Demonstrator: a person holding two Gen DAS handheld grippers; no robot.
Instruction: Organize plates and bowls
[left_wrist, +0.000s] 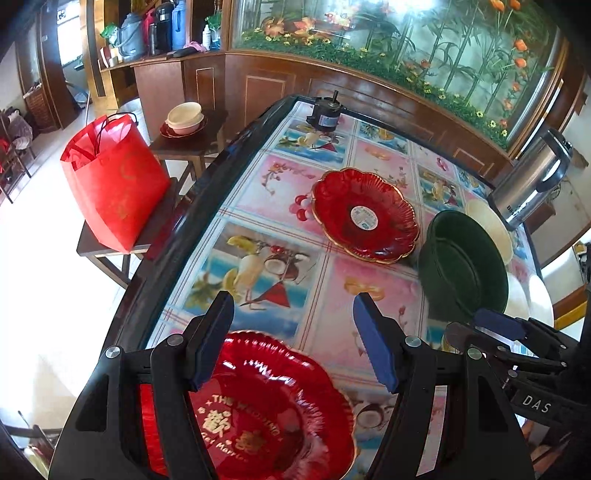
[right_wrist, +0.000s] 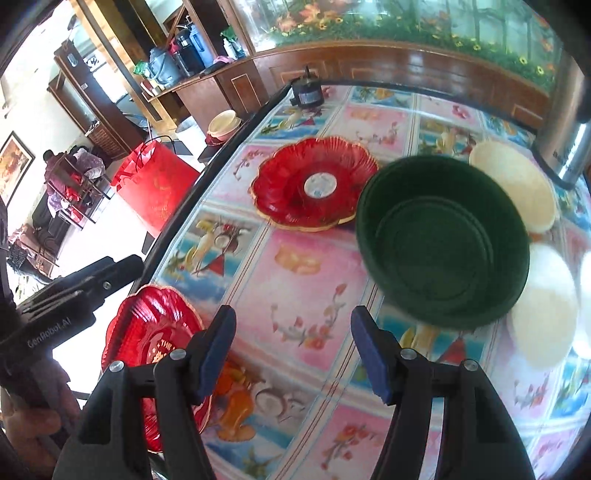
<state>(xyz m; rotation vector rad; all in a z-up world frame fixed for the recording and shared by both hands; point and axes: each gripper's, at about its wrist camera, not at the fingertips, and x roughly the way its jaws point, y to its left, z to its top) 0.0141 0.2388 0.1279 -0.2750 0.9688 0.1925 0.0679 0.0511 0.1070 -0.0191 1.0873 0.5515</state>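
Both the left gripper (left_wrist: 293, 341) and right gripper (right_wrist: 293, 349) hung with jaws wide and empty above the bench (right_wrist: 310, 291); the green bowl (right_wrist: 443, 240) sat mid-bench.

Bright daylight, blown-out floor (left_wrist: 55, 295), glare on glossy table (right_wrist: 303, 295), fisheye-bent edges, slight motion blur

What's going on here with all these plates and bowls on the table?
A person holds a two-finger gripper in each hand above a table with a fruit-print cover. The left gripper and the right gripper are both open and hold nothing. One red plate lies at the near edge, another red plate sits mid-table beside a dark green bowl, and cream dishes lie past it.
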